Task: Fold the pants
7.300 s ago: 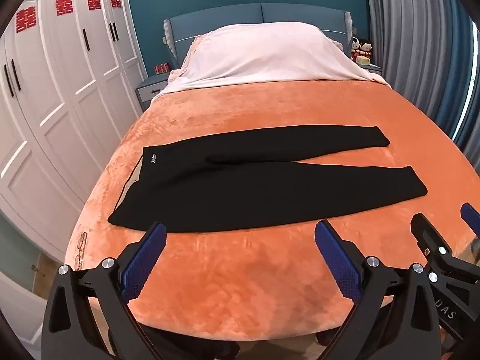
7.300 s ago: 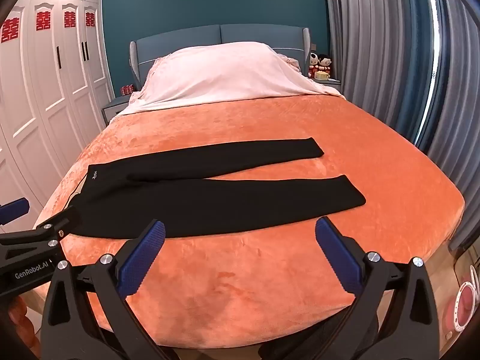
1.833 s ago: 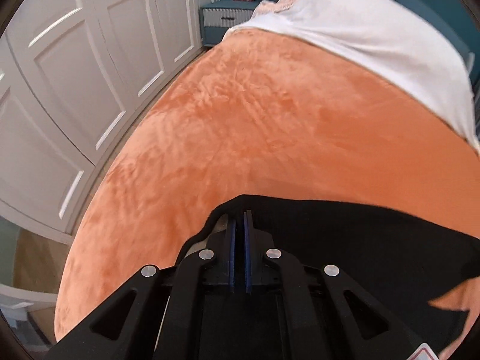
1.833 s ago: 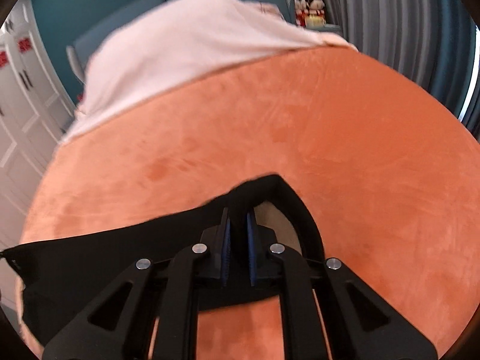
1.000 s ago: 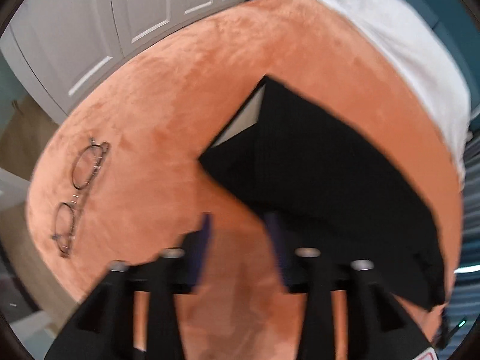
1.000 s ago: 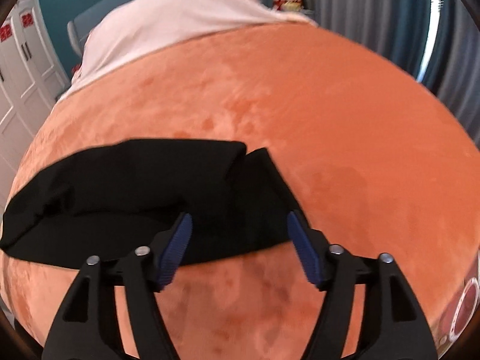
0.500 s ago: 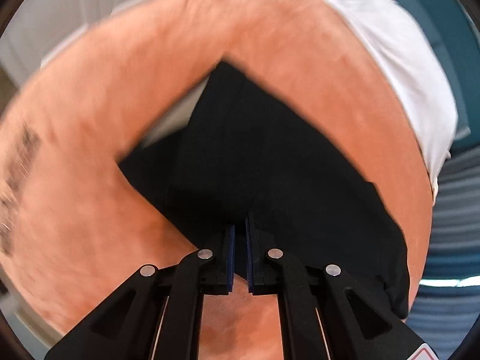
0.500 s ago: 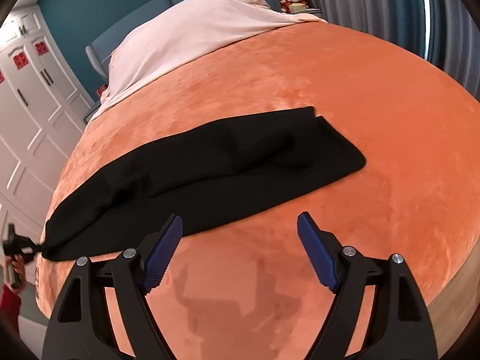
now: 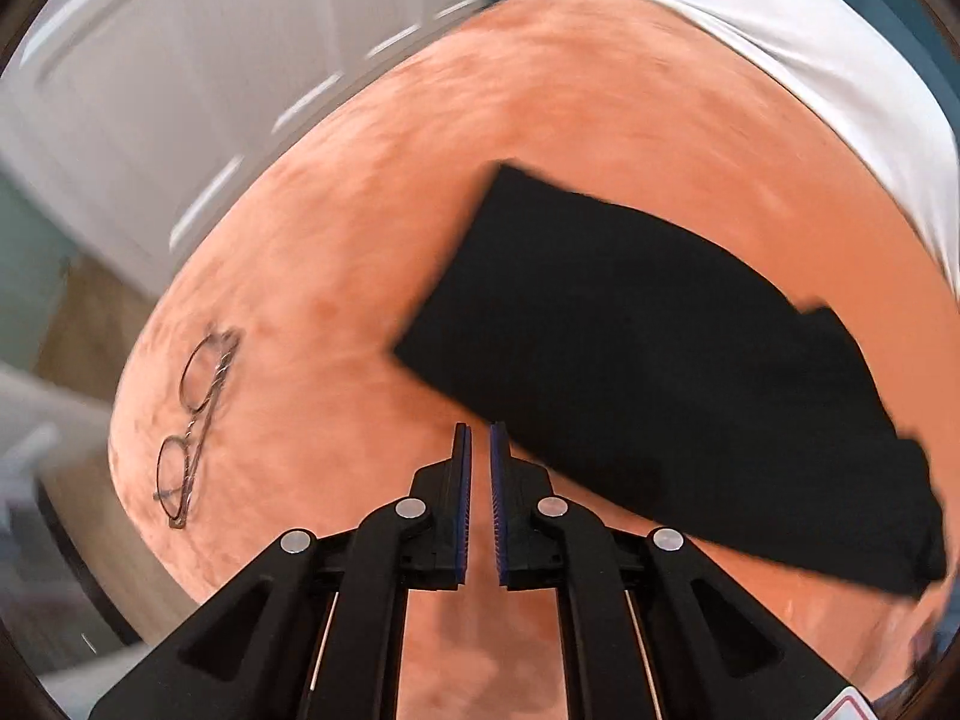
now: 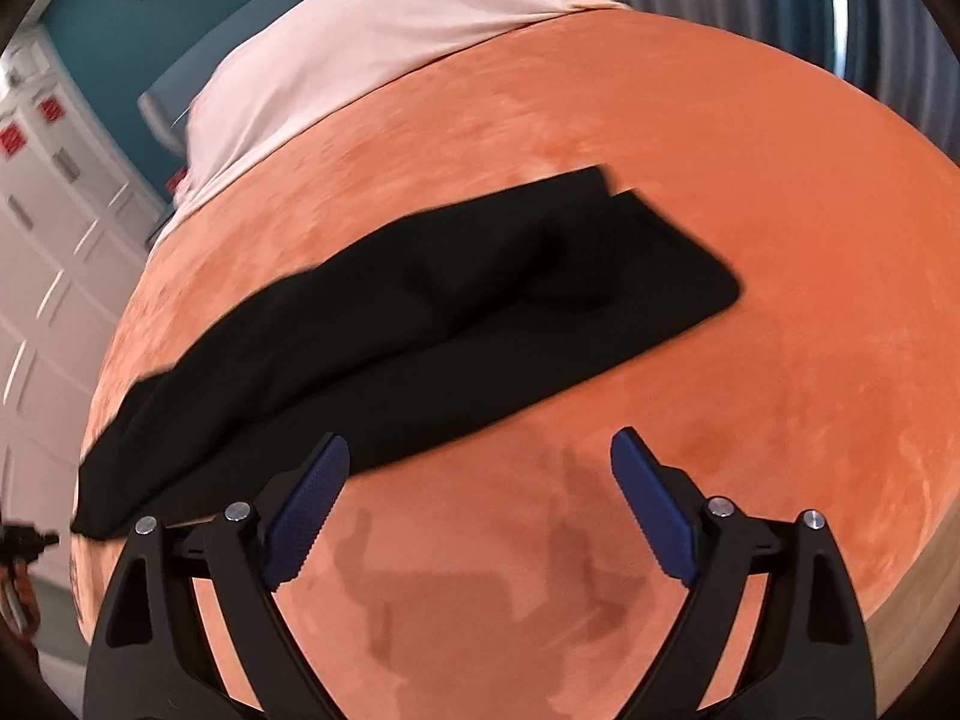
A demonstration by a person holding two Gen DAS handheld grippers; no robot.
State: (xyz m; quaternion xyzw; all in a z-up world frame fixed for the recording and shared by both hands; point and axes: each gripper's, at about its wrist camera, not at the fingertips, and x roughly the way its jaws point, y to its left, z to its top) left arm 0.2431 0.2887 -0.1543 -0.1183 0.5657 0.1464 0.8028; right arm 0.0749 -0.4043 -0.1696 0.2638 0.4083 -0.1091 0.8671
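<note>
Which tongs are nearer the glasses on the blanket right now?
Left. The left tongs, nearly shut and empty, hang just beside the glasses. The right tongs, opening and empty, sit by the pants, with no glasses in their view.

Pants [image 9: 660, 354] flat on bed [image 9: 540, 120]; glasses [image 9: 195, 420] well left, near edge.
</note>
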